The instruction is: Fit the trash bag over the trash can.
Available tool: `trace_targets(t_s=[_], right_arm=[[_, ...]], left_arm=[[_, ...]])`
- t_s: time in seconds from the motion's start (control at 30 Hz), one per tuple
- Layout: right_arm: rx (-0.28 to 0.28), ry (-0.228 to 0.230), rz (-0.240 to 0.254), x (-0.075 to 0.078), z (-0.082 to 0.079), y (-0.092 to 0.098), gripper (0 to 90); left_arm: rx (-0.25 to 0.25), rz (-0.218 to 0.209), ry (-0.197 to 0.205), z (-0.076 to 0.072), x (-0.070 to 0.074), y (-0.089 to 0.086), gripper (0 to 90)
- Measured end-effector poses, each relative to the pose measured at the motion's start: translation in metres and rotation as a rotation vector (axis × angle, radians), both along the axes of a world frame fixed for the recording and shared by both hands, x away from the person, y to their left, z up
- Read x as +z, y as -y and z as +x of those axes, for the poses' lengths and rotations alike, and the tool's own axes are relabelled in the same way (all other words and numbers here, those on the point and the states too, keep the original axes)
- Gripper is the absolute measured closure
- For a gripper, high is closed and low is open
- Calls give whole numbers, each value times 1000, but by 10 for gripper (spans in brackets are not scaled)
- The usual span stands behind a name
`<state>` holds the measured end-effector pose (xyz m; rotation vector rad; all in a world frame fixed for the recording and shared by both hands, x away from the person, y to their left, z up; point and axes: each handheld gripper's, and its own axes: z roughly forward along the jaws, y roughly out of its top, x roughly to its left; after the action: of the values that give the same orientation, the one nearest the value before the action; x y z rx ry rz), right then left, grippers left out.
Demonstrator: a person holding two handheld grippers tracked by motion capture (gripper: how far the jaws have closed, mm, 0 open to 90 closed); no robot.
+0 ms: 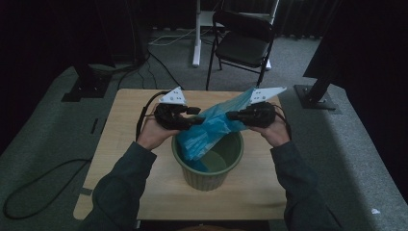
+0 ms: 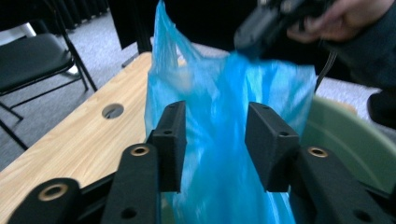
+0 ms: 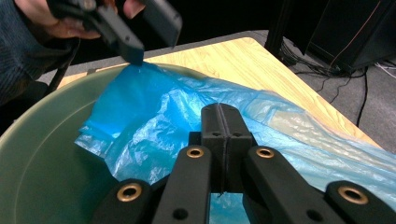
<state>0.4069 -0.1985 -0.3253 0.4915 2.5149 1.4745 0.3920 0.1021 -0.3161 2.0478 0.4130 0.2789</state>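
Blue plastic bag (image 1: 211,127) drapes green bin (image 1: 208,175) rim | left tool (image 2: 212,140) spread | right tool (image 3: 223,140) pinching bag | wooden desk (image 1: 125,139), folding chair (image 1: 243,41) beyond bin

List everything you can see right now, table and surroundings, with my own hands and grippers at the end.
plastic bag: one, blue, stretched over the bin's mouth and hanging into it
bin: one, green, round, on the table in front of the person
table: one, light wood, with a round hole in its top
folding chair: one, black, on the floor beyond the table
cables: black, trailing on the grey carpet left of the table
white post: one, beside the chair
left gripper: black, fingers apart, bag between them
right gripper: black, fingers closed, at the bag's edge
hands: two, left hand and right hand, dark sleeves
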Motion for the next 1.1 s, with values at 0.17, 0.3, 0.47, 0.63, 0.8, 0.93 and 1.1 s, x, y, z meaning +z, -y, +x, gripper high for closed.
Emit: trace_targets(t_s=[0.17, 0.3, 0.47, 0.63, 0.8, 0.93, 1.1], right_arm=[[22, 26, 13, -3, -8, -7, 899], [50, 48, 19, -3, -13, -10, 899], [81, 70, 21, -1, -18, -9, 899], [98, 88, 24, 0, -20, -10, 899], [105, 106, 13, 0, -21, -14, 898], [106, 115, 1, 1, -23, -15, 897], [99, 127, -10, 2, -25, -12, 896]], left_arm=[[0, 9, 0, 3, 1, 12, 518], [21, 57, -5, 7, -4, 21, 490], [41, 23, -36, 16, -7, 23, 475], [77, -6, -51, 23, 0, 28, 473], [106, -21, -60, 29, 7, 40, 464], [115, 4, -97, 31, 5, 49, 454], [84, 40, -120, 28, -1, 53, 627]])
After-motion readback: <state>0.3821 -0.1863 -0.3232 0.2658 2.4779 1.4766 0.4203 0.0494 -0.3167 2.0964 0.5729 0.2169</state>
